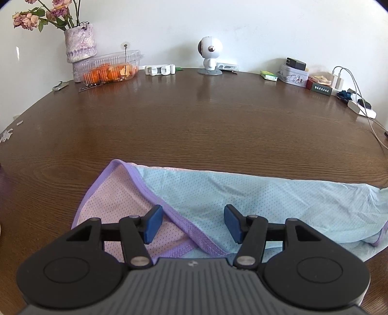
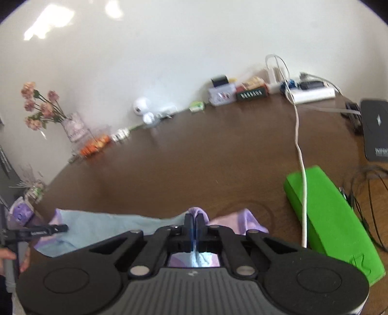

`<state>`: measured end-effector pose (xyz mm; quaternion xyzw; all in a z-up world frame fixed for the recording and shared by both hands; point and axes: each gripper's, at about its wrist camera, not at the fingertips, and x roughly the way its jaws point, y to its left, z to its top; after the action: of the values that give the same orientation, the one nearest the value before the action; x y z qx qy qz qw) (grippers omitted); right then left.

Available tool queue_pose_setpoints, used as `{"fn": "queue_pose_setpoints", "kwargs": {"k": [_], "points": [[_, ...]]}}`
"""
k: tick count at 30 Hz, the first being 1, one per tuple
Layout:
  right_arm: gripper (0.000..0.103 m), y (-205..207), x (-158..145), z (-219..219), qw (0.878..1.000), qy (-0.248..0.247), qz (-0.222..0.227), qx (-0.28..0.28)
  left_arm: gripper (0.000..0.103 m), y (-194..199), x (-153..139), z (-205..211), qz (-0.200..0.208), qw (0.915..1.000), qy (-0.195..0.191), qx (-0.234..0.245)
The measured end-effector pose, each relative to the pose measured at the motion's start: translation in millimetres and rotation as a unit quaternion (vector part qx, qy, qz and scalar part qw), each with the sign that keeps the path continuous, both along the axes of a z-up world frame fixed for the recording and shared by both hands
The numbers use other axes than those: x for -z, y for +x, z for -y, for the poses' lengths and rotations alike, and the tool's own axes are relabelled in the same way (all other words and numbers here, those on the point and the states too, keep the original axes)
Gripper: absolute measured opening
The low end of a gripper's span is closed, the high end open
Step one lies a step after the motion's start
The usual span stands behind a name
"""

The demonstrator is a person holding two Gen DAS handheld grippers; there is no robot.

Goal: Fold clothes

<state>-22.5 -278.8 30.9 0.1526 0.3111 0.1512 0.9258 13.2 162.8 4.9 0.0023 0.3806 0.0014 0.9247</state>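
Right wrist view: right gripper (image 2: 194,226) clenched on mesh garment's (image 1: 242,201) purple edge, 6 o'clock on wooden table (image 1: 194,126). Left gripper (image 1: 192,224) released, hovering above. Barely started, most folding left, probably.

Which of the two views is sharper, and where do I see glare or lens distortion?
Left wrist view: sharp; the mesh of the garment is crisp, the table edge bows from the fisheye, and soft window glare lies on the far wood. Right wrist view: blurred throughout, the flowers smeared, bright patches on the wall, dark corners.
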Motion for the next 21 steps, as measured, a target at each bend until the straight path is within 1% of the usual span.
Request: {"fn": "queue_pose_setpoints", "kwargs": {"k": [2, 3, 4, 5, 6, 7, 8, 9, 11, 12, 13, 14, 16, 18, 19, 20, 21], "points": [[0.001, 1, -13, 2, 0.999, 0.014, 0.033, -0.016, 0.058, 0, 2, 0, -0.001, 1.0000, -0.002, 0.003], [0.001, 2, -14, 3, 0.999, 0.015, 0.042, -0.016, 0.058, 0, 3, 0, 0.000, 1.0000, -0.004, 0.003], [0.002, 5, -11, 4, 0.999, 0.005, 0.038, -0.005, 0.059, -1, 3, 0, 0.001, 1.0000, -0.005, 0.003], [0.008, 5, -7, 5, 0.999, -0.002, 0.032, 0.000, 0.059, -1, 3, 0, 0.001, 1.0000, -0.005, 0.004], [0.012, 5, -3, 6, 1.000, -0.009, 0.025, 0.004, 0.059, -1, 3, -1, 0.003, 1.0000, -0.005, 0.005], [0.023, 2, 1, 8, 1.000, -0.006, 0.018, 0.007, 0.059, -2, 3, -1, 0.005, 1.0000, -0.006, 0.006], [0.036, -3, 3, 10, 1.000, -0.003, 0.009, 0.010, 0.059, -3, 3, -1, 0.005, 0.9999, -0.006, 0.007], [0.038, -9, 2, 12, 1.000, -0.003, 0.004, 0.016, 0.059, -5, 1, -1, 0.006, 0.9999, -0.006, 0.007], [0.039, -24, -3, 17, 0.999, -0.006, -0.010, 0.033, 0.059, -9, -3, -2, 0.010, 0.9999, -0.006, 0.008], [0.039, -30, -5, 21, 0.999, 0.002, -0.022, 0.040, 0.059, -12, -5, -2, 0.014, 0.9998, -0.005, 0.009], [0.043, -35, -4, 24, 0.998, 0.018, -0.040, 0.045, 0.060, -15, -7, -2, 0.018, 0.9998, -0.005, 0.011], [0.049, -39, -2, 27, 0.996, 0.035, -0.058, 0.049, 0.061, -17, -9, -2, 0.021, 0.9997, -0.005, 0.011], [0.056, -36, 6, 27, 0.994, 0.062, -0.076, 0.048, 0.063, -19, -11, -1, 0.024, 0.9996, -0.007, 0.014], [0.059, -26, 18, 25, 0.990, 0.085, -0.097, 0.052, 0.063, -19, -10, 0, 0.022, 0.9996, -0.008, 0.017], [0.059, -18, 24, 21, 0.988, 0.087, -0.111, 0.063, 0.063, -19, -9, 1, 0.020, 0.9996, -0.006, 0.018], [0.057, -10, 31, 17, 0.987, 0.084, -0.121, 0.068, 0.063, -20, -8, 2, 0.020, 0.9996, -0.005, 0.018], [0.052, -6, 35, 15, 0.986, 0.082, -0.127, 0.070, 0.063, -22, -8, 2, 0.020, 0.9996, -0.004, 0.019]]}}
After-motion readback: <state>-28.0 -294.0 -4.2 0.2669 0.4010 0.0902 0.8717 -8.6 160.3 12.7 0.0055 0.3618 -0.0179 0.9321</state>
